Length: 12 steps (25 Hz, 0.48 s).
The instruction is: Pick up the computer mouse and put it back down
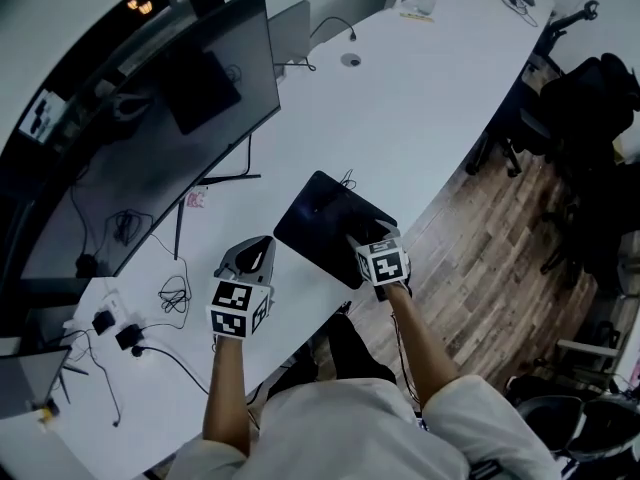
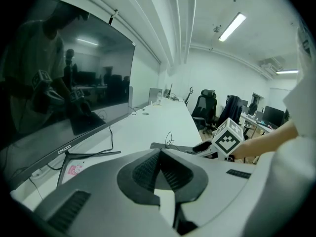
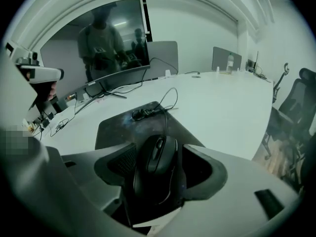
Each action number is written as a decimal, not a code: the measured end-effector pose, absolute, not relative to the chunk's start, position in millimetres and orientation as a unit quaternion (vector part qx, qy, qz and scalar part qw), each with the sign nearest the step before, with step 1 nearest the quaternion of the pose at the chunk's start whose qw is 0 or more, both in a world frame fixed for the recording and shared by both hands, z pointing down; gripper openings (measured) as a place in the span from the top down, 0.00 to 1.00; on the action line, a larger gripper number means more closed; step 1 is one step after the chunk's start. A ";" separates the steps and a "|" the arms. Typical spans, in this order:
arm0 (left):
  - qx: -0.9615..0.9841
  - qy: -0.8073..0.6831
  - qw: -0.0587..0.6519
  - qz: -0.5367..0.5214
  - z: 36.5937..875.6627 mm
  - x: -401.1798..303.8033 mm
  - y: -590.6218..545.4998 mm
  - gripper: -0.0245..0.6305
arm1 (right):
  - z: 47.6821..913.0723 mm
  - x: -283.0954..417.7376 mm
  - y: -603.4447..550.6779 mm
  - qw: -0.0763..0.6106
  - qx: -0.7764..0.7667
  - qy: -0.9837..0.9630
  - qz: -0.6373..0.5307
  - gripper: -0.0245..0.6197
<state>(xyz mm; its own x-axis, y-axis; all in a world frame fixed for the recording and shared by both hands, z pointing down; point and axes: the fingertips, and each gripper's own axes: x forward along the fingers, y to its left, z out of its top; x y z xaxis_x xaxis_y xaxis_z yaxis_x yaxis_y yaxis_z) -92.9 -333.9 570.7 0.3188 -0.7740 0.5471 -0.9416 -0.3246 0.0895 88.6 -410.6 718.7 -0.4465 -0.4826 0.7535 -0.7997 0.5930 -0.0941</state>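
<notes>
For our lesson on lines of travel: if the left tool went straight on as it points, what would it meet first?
Most likely the white desk ahead of the left tool, beside the mouse pad; depth unclear.

The long white curved desk (image 1: 420, 98) before me carries a black rectangular mouse pad (image 1: 315, 218) at its near edge. To my left on it stand a wide dark curved monitor (image 1: 150, 138), a small pink card (image 1: 195, 199) by its stand, and loose black cables (image 1: 175, 296).

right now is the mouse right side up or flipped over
Right side up: the mouse shows its buttons and scroll wheel on top in the right gripper view.
</notes>
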 end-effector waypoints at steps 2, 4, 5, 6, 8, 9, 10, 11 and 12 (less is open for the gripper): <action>0.792 -0.540 0.194 0.207 564.6 -90.5 -329.7 0.94 | 698.3 96.8 -407.8 0.337 0.404 -0.823 0.217 0.49; 0.800 -0.536 0.182 0.200 553.2 -87.7 -323.9 0.94 | 674.5 107.0 -404.0 0.318 0.414 -0.826 0.212 0.49; 0.804 -0.533 0.176 0.197 547.1 -86.6 -319.9 0.94 | 661.1 112.9 -401.0 0.308 0.421 -0.827 0.207 0.49; 0.808 -0.530 0.169 0.193 540.8 -85.7 -315.7 0.94 | 646.3 119.1 -397.3 0.297 0.430 -0.829 0.200 0.51; 0.816 -0.527 0.154 0.184 526.3 -84.7 -307.1 0.94 | 612.6 130.1 -387.1 0.273 0.446 -0.833 0.180 0.56; 0.819 -0.525 0.145 0.178 517.4 -84.4 -302.7 0.94 | 594.9 134.7 -380.1 0.262 0.453 -0.835 0.169 0.59; 0.823 -0.524 0.135 0.172 507.3 -84.0 -297.8 0.94 | 577.0 138.8 -371.7 0.251 0.461 -0.837 0.157 0.64; 0.827 -0.522 0.125 0.166 496.3 -83.4 -292.3 0.94 | 559.1 142.8 -362.1 0.242 0.469 -0.837 0.145 0.70; 0.831 -0.520 0.115 0.160 485.0 -82.3 -286.3 0.94 | 541.5 147.0 -352.0 0.235 0.479 -0.836 0.132 0.75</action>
<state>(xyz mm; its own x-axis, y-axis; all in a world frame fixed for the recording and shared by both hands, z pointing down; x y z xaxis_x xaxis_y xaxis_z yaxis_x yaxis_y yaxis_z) -82.3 -286.3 485.0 0.4074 -0.8277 0.3858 -0.9014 -0.4322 0.0246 147.0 -352.0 541.5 -0.4316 -0.7379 0.5188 -0.8620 0.5068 0.0038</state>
